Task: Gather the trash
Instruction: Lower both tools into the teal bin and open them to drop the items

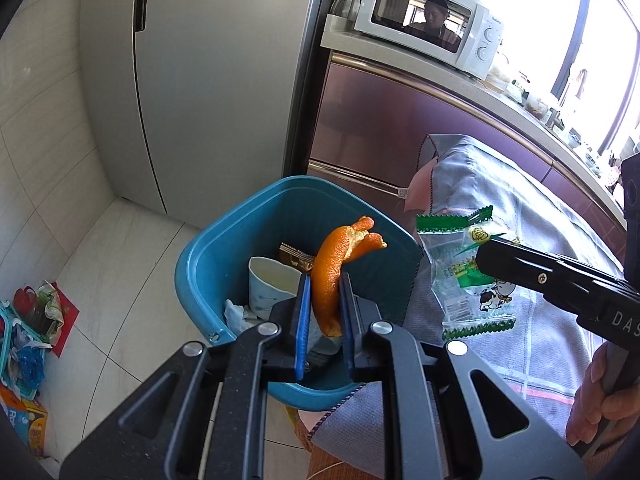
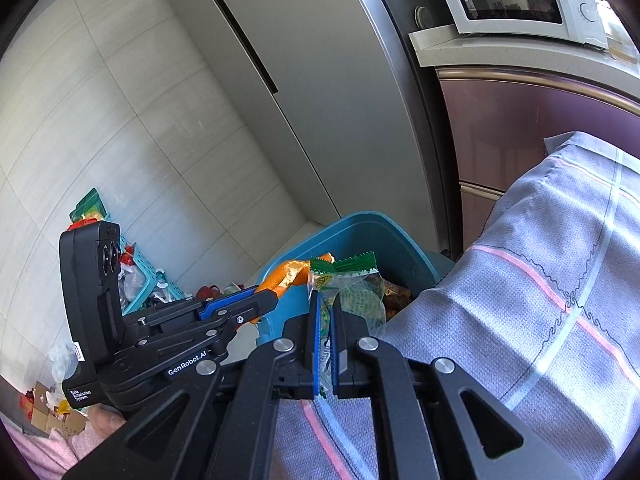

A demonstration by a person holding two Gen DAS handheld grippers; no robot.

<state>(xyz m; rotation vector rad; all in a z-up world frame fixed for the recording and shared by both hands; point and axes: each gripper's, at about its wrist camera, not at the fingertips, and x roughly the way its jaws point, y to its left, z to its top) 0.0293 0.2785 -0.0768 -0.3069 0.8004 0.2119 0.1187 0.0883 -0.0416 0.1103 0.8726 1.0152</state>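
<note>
Right now my left gripper has its jaws clamped on a curl of orange peel, held above the open mouth of the blue bin. Inside the bin lie a paper cup, a brown wrapper and crumpled tissue. My right gripper has its jaws pinched together on a clear, green-edged snack wrapper, hanging just beside the bin's rim, over the cloth-covered surface. Fridge and microwave stand behind.
</note>
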